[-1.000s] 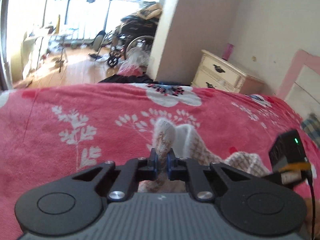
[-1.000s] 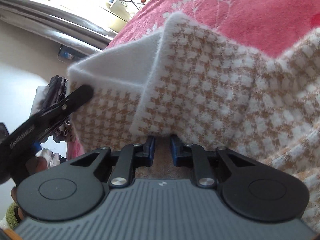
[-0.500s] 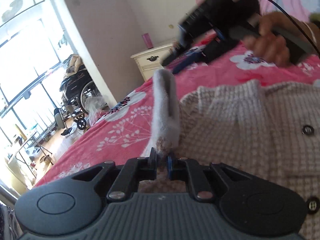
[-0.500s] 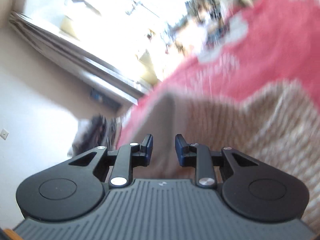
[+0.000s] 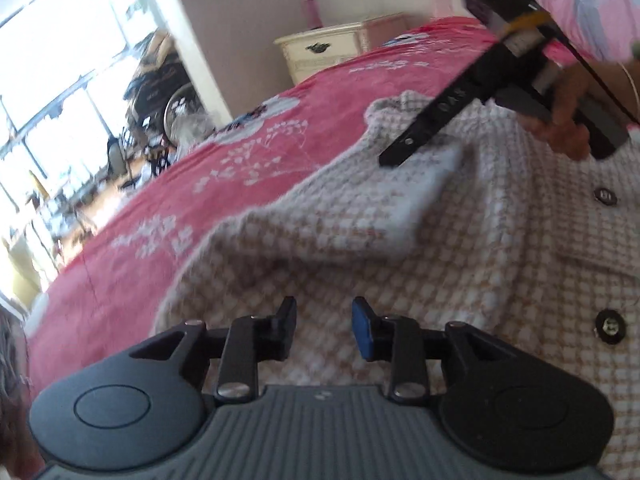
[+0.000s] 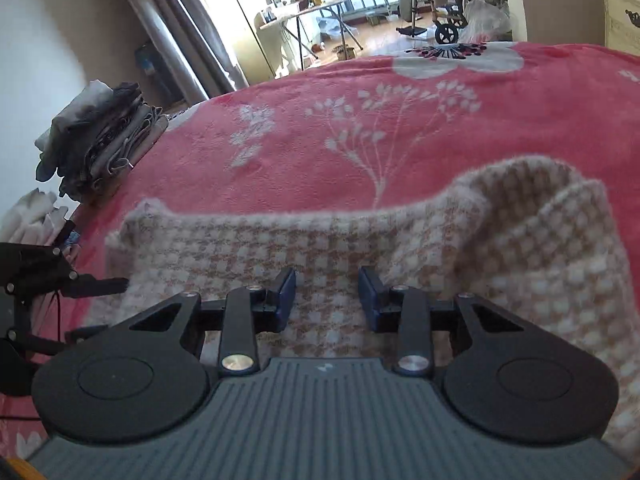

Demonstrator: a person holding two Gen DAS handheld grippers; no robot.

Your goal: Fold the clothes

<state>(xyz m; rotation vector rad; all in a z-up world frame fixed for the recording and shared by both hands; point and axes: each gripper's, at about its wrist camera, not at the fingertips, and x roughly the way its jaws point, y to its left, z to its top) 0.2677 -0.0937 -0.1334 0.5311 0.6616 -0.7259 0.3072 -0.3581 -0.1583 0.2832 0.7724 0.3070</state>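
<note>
1. Houndstooth knit, beige and white, makes up the garment [image 5: 460, 248] lying on the bed's red floral blanket [image 6: 400, 112]. It has dark buttons [image 5: 605, 196] down its front, seen at the right of the left wrist view.

2. Left hand-held gripper [image 5: 324, 326]: jaws are opening, partly apart, with nothing pinched between them. The knit lies directly under and ahead of the fingers; the pads do not press on it.

3. Right hand-held gripper [image 6: 327, 300]: jaws likewise opening, partly apart, gap clear. Fabric lies below and beyond the tips, not gripped.

4. Position of the garment: it spreads across the near part of the bed. In the right wrist view its far edge runs left to right across the frame, with a raised fold [image 6: 560, 208] at the right side. Its long axis appears to run across both grippers' line of pointing, not along it.

5. Governing relation: both grippers point down and forward at the cloth from the near side. The right one, held in a hand [image 5: 568, 120], sits over the upper right part of the garment in the left wrist view. The raised fold lies just beside the right gripper, so that hand is judged the nearer for smoothing or re-gripping it.

6. Judgement: a fold appears just released; the next grasp point is not yet chosen.

7. Also present: a stack of folded clothes [image 6: 100, 132] at the bed's left edge, well apart from the garment.
</note>
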